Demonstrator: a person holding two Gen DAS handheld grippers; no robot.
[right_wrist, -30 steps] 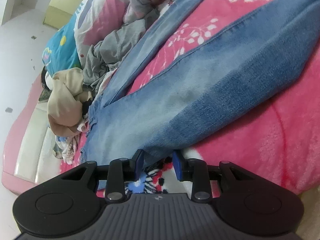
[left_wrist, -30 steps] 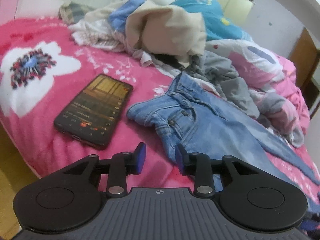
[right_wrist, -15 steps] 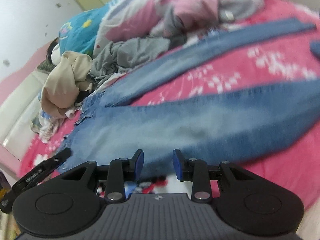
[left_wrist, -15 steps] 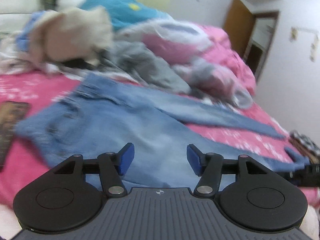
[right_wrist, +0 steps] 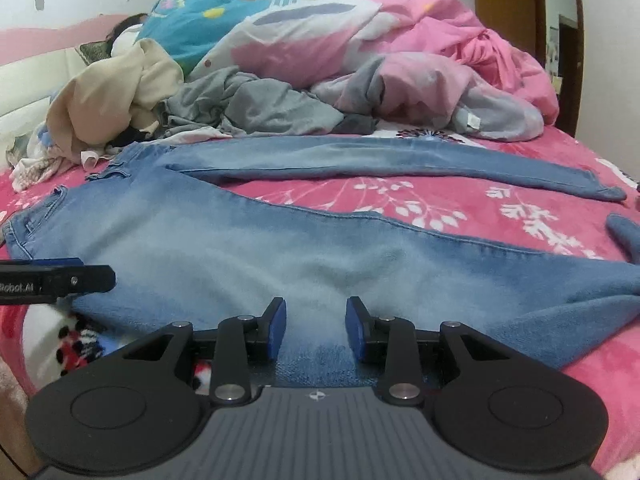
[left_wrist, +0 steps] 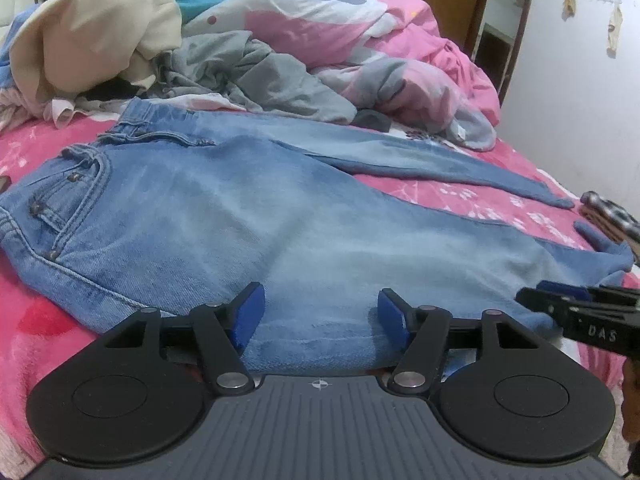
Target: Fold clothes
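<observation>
While jeans (left_wrist: 248, 216) are lying spread on the bed (left_wrist: 460, 196), legs splaying toward 2 o'clock, both grippers, left (left_wrist: 320, 320) and right (right_wrist: 316, 326), are hovering spread at the near leg's edge, probably preparing a lengthwise fold.

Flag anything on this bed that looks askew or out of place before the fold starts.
The blue denim jeans lie flat but splayed: the far leg angles away from the near leg, with pink floral blanket showing between. The near cuff is rumpled. Behind, a crumpled grey garment and beige garment sit unfolded.
</observation>
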